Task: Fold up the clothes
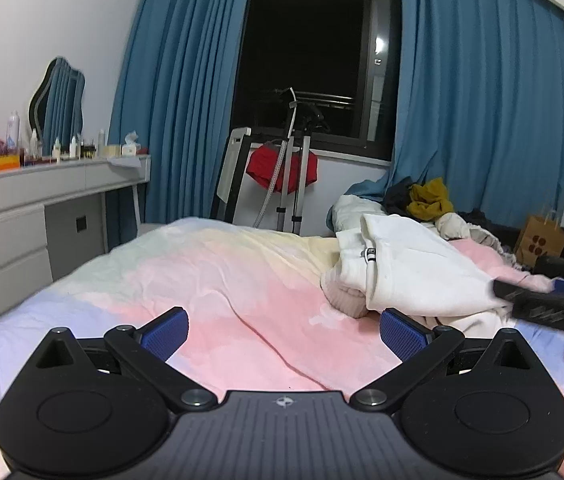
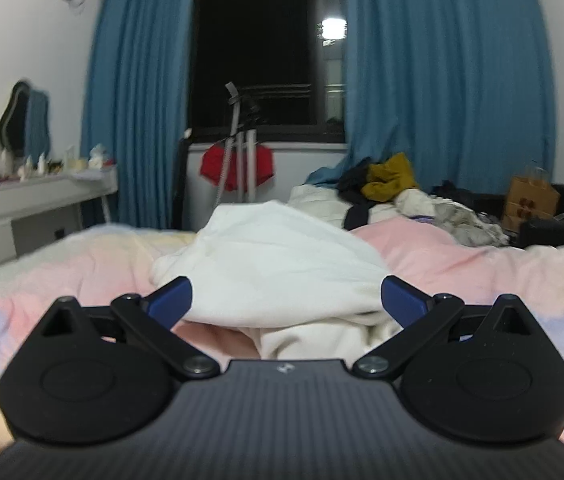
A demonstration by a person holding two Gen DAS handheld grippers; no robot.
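A white sweatshirt [image 1: 406,272] lies bunched on the pastel bedspread [image 1: 210,280], to the right of my left gripper [image 1: 284,334]. The left gripper is open and empty above the bedspread. In the right wrist view the sweatshirt [image 2: 282,264] lies directly ahead. My right gripper [image 2: 286,300] is open, its blue pads [image 2: 172,298] on either side of the garment's near edge, not closed on it. The right gripper also shows at the right edge of the left wrist view [image 1: 542,300], over the garment.
A pile of other clothes, with a mustard piece [image 1: 430,198], lies at the bed's far right. A brown paper bag [image 1: 540,240] stands beside it. A white dresser [image 1: 42,208] with bottles is at left. A stand with a red cloth [image 1: 282,168] is by the window.
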